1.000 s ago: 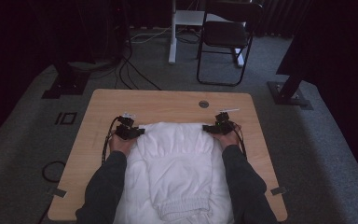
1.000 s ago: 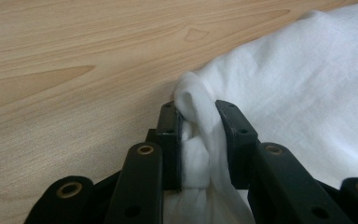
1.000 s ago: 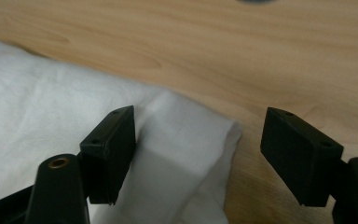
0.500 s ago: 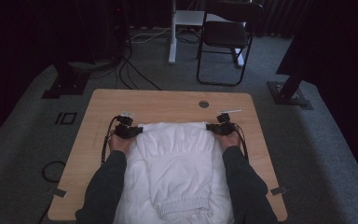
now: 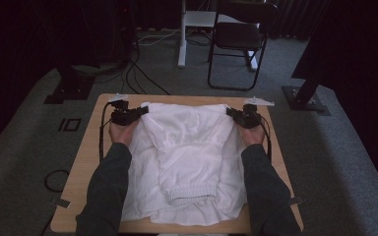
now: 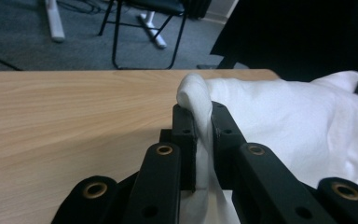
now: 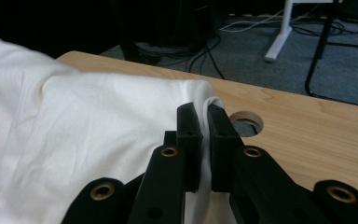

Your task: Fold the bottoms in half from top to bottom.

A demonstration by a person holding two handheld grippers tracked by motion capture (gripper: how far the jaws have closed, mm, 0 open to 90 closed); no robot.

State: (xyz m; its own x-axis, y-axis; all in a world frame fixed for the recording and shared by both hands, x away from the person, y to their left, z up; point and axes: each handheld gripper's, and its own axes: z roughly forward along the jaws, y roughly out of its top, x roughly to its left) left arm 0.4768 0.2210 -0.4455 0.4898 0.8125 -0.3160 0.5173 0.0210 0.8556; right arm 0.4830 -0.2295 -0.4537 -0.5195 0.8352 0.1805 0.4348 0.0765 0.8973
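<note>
A white sweatshirt (image 5: 187, 147) lies spread on the wooden table (image 5: 86, 162), with its ribbed cuffs (image 5: 192, 194) folded in toward the near side. My left gripper (image 5: 137, 112) is shut on the garment's far left corner; in the left gripper view a fold of white cloth (image 6: 200, 100) is pinched between the jaws of that gripper (image 6: 203, 109). At the far right corner my right gripper (image 5: 232, 113) is likewise shut on cloth (image 7: 98, 121), whose edge runs between the jaws of the gripper (image 7: 204, 112). The far edge hangs raised and stretched between the two grippers.
A round cable hole (image 7: 246, 121) in the tabletop sits just beyond the right gripper. A black folding chair (image 5: 238, 34) and a white desk leg (image 5: 182, 34) stand on the carpet behind the table. Cables (image 5: 142, 73) run across the floor at the back left.
Both hands have risen, lifting the sweatshirt's far edge off the table. The cloth now stretches between the grippers and covers the hole that showed before.
</note>
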